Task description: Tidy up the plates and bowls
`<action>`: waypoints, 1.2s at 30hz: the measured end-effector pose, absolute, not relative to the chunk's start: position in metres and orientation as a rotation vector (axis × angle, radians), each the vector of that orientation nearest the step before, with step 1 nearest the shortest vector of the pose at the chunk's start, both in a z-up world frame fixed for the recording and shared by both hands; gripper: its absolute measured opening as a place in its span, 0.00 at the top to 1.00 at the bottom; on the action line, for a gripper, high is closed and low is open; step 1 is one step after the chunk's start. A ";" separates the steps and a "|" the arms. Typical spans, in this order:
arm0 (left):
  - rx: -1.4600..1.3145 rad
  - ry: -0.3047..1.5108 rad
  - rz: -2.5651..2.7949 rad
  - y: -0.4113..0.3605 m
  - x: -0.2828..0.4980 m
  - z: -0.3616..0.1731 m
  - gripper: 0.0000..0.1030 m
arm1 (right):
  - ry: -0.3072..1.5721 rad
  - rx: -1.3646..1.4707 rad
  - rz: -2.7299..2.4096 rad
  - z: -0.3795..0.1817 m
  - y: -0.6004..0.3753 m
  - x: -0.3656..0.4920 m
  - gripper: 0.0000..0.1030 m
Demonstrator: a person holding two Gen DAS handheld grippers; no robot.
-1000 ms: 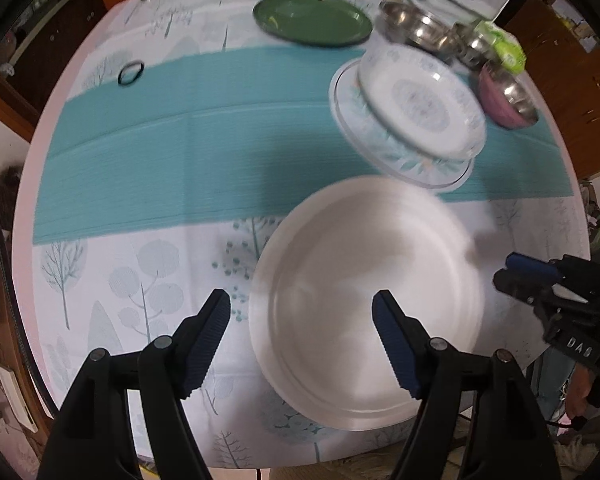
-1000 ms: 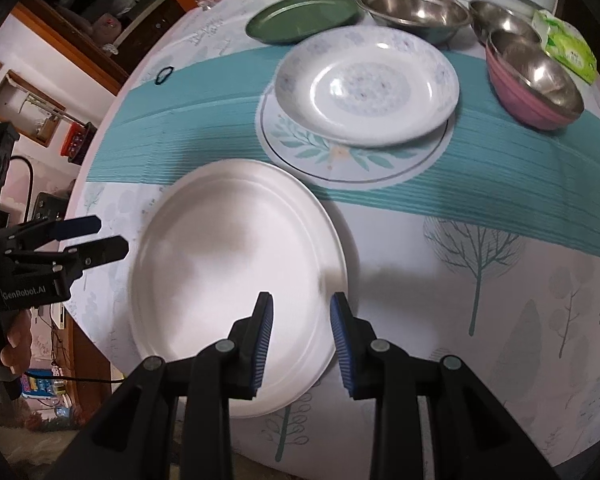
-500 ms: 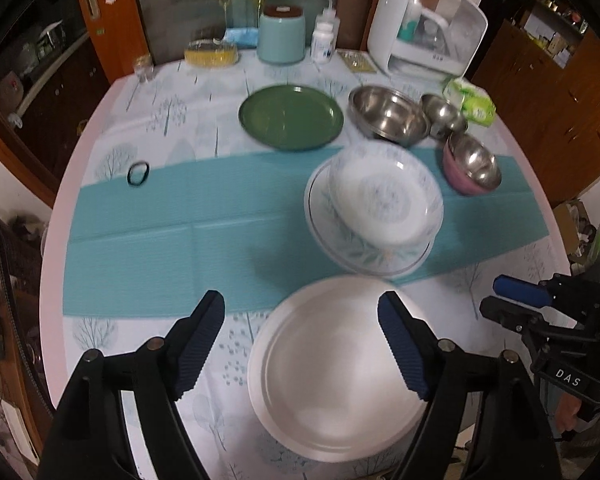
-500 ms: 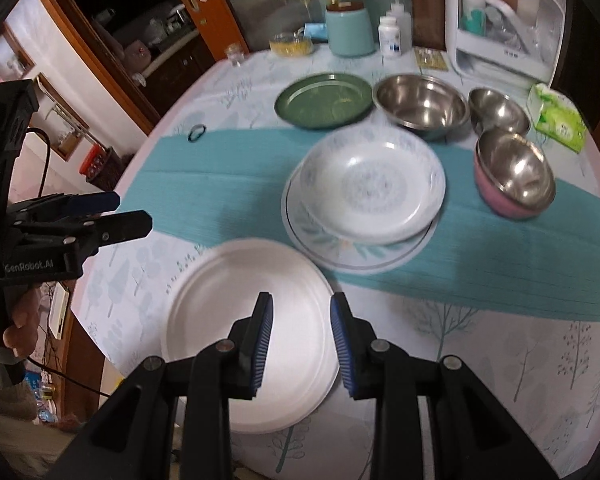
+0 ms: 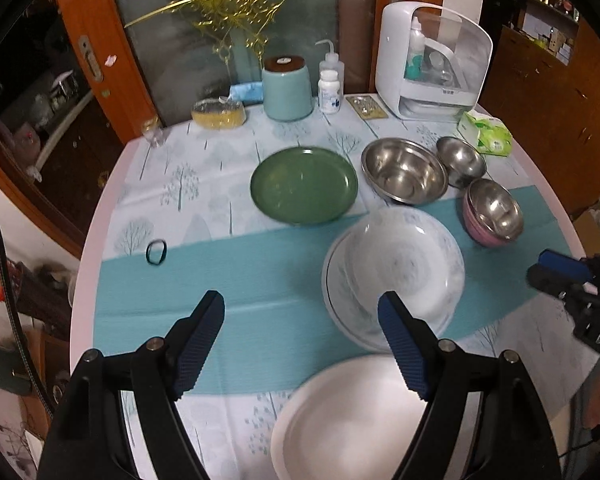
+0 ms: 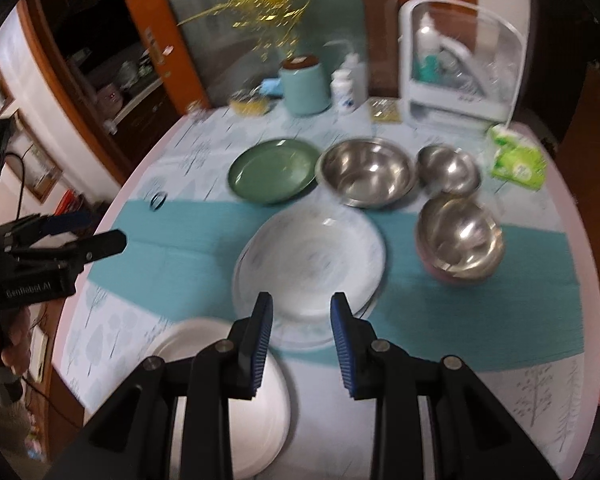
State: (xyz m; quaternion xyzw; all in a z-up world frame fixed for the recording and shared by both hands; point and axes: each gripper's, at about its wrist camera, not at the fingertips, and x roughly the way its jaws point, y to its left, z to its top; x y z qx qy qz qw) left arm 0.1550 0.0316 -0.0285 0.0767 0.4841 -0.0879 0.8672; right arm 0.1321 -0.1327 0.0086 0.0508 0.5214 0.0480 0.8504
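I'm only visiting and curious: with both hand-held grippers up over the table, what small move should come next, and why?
Probably lower the left hand-held gripper to the near rim of the plain white plate. Both it and the right hand-held gripper are empty and open above the table. That plate lies alone at the near edge, while the floral plate already sits on a wider plate, so it seems the natural one to stack.

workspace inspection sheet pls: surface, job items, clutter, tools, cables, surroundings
Surface: round table, tree-print cloth, teal runner.
Job's things: white plate at near edge; floral bowl on patterned plate; green plate; three steel bowls, one nested in a pink bowl.
Clutter: hair tie, teal canister, bottles, tissue pack, sponge.
Tools: left tool open; right tool open; nothing held.
Cables: black cable off the table.
Surroundings: wooden cabinets, white appliance.
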 end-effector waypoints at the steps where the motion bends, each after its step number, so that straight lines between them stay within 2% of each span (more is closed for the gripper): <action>1: 0.165 1.010 -0.186 0.029 0.159 -0.030 0.24 | 1.093 0.111 0.089 0.009 -0.137 0.137 0.71; 15: 0.219 1.028 -0.224 -0.022 0.226 -0.086 0.24 | 1.137 0.213 -0.024 -0.035 -0.186 0.178 0.71; 34: 0.168 1.266 -0.225 -0.022 0.274 -0.183 0.24 | 1.365 0.379 -0.016 -0.124 -0.206 0.213 0.71; 36: 0.150 1.298 -0.242 -0.022 0.276 -0.190 0.30 | 1.389 0.394 -0.016 -0.132 -0.208 0.217 0.71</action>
